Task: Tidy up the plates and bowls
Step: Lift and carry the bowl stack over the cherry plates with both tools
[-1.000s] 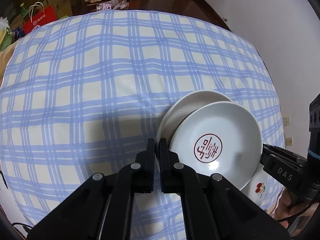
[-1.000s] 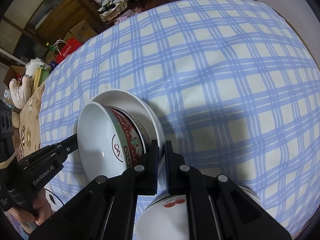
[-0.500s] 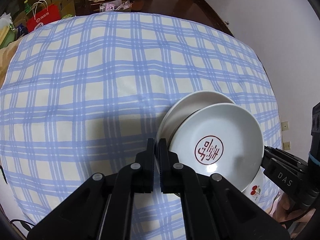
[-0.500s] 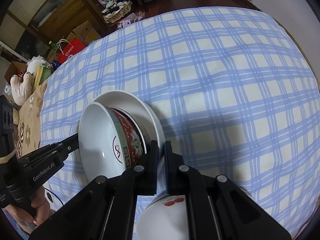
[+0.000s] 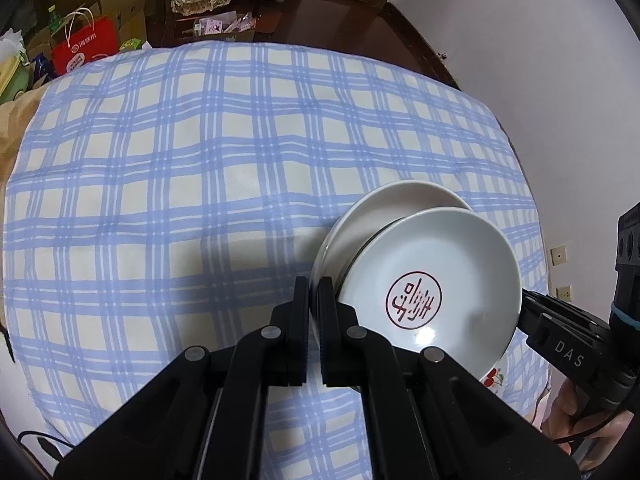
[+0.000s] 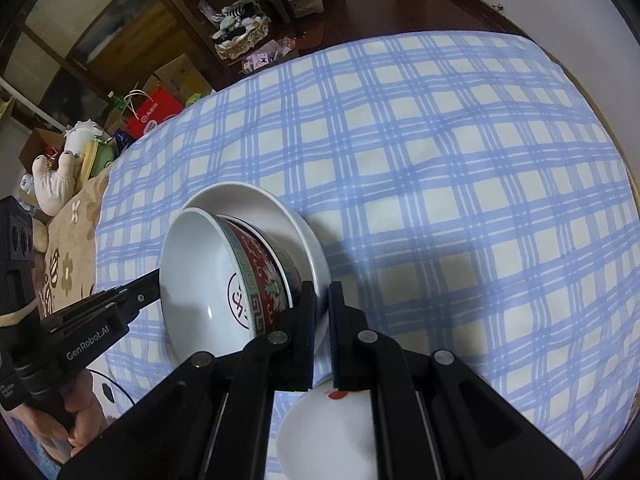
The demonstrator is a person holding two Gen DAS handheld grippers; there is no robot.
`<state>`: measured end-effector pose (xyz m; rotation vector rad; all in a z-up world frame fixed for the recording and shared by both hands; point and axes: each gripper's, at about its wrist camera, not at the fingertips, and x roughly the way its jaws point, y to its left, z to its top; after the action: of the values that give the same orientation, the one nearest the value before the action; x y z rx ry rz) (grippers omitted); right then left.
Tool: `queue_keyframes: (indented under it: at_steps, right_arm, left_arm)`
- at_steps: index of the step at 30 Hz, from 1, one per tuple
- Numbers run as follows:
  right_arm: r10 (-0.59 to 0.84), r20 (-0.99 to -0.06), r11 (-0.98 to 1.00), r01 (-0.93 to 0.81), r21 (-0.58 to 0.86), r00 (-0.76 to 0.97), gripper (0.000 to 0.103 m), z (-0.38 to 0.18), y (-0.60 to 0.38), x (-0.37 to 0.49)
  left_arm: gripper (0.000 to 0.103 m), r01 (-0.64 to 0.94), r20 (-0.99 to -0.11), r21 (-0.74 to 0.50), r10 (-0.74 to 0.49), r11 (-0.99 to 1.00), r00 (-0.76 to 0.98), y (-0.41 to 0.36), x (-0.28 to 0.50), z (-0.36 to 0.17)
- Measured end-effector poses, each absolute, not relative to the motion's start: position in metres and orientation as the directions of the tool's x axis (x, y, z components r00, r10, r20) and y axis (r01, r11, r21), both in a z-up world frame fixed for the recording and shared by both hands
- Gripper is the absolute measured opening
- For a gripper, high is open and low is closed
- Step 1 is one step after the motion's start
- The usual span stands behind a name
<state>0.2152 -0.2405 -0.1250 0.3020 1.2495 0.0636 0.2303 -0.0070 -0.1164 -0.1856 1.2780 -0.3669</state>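
A wide white plate [image 5: 384,208] carries a white bowl [image 5: 432,280] with a red seal mark inside and a red patterned outside [image 6: 260,276]. The stack hangs above the blue checked tablecloth [image 5: 200,184]. My left gripper [image 5: 314,292] is shut on the plate's left rim. My right gripper [image 6: 322,300] is shut on the opposite rim of the plate [image 6: 256,200]. Each gripper shows in the other's view, the right gripper [image 5: 524,304] at the bowl's far side and the left gripper [image 6: 154,284] likewise. A second white bowl with a cherry print [image 6: 332,432] lies below the right gripper.
The cherry bowl [image 5: 494,380] sits near the table's front right edge. Beyond the far edge are a red shopping bag [image 5: 86,48], cardboard boxes and a basket on the dark floor. A white wall [image 5: 540,60] runs along the right. A person's hand [image 6: 80,420] holds the left gripper's handle.
Both grippers have risen together with the plate and bowl held between them, so the table looks farther away. The cherry bowl stayed where it was.
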Motion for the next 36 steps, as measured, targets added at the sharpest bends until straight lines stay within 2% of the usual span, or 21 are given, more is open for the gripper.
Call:
queue_keyframes:
  at_steps: [18,28,36]
  right_arm:
    - [0.208,-0.91,0.952,0.138,0.272,0.358,0.008,-0.088,-0.265,0.146]
    - [0.189,-0.912,0.942,0.197,0.273,0.363,0.008,-0.095,-0.295,0.094]
    - [0.202,-0.921,0.928,0.236,0.289,0.333,0.008,-0.12,-0.312,0.078]
  left_arm:
    - [0.002,0.241,-0.885,-0.288,-0.353,0.927,0.302,-0.034,0.157,-0.067]
    - [0.002,0.294,-0.905,-0.251,-0.331,0.922,0.267,-0.073,0.119,-0.073]
    - [0.002,0.314,-0.932,-0.213,-0.289,0.925,0.219,-0.094,0.109,-0.099]
